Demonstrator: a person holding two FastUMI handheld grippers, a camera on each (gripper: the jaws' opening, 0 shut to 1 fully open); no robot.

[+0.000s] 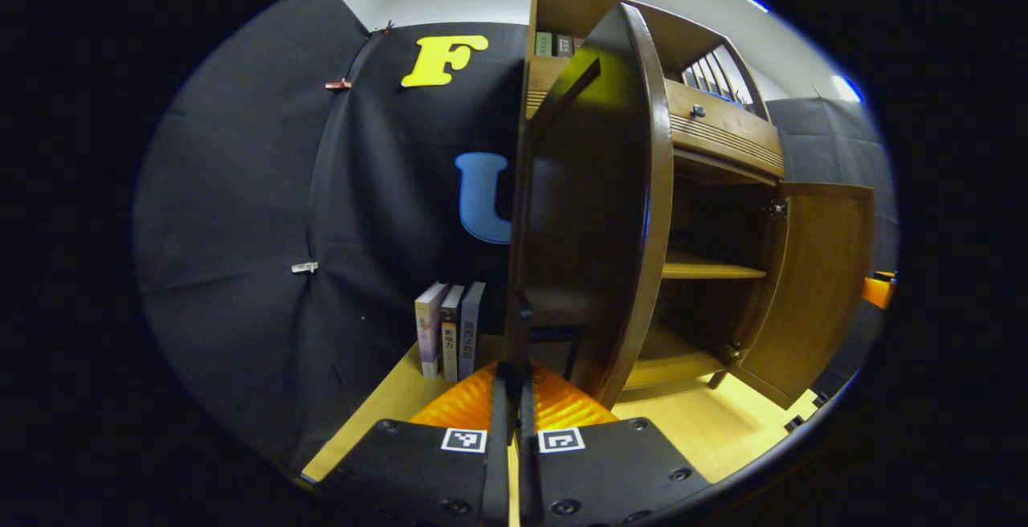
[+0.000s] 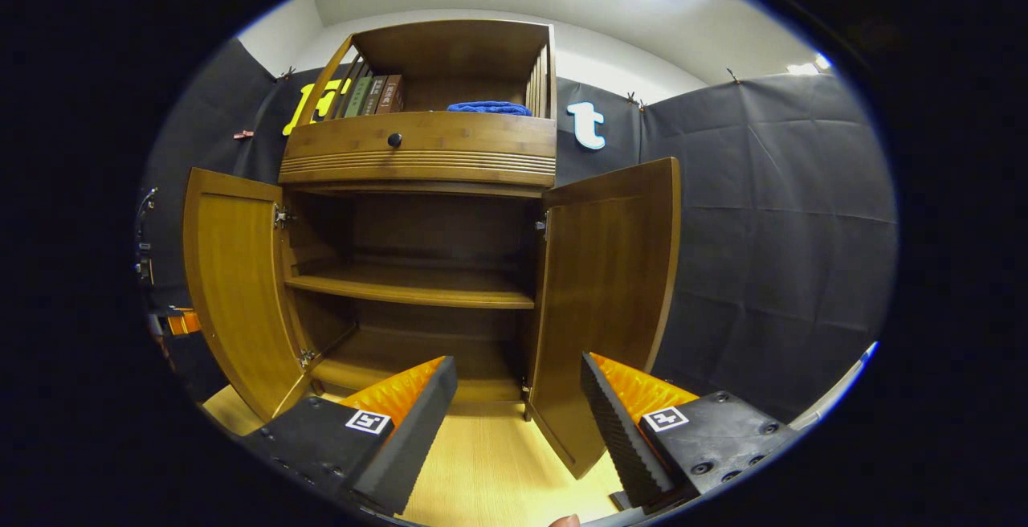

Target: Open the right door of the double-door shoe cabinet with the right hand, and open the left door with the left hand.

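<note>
1. The shoe cabinet (image 2: 418, 153) is seen head-on in the right gripper view: brown, smooth-grained wood, with a ribbed band under a drawer front that carries a small round dark knob (image 2: 394, 140).
2. Both doors are swung wide open: the left door (image 2: 237, 286) and the right door (image 2: 606, 286) are flat wooden panels with curved outer edges.
3. A single flat shelf (image 2: 409, 288) is exposed between them.
4. The right gripper (image 2: 518, 422) is held in front of the opening with its ridged fingers spread well apart, touching nothing.
5. In the left gripper view, the left gripper (image 1: 512, 398) is seen with its fingers pressed together; whether the dark handle (image 1: 522, 326) on the near door is pinched cannot be told.
6. Three upright books (image 1: 450, 330) stand on the pale wooden floor (image 1: 707, 422) beside the cabinet.
</note>
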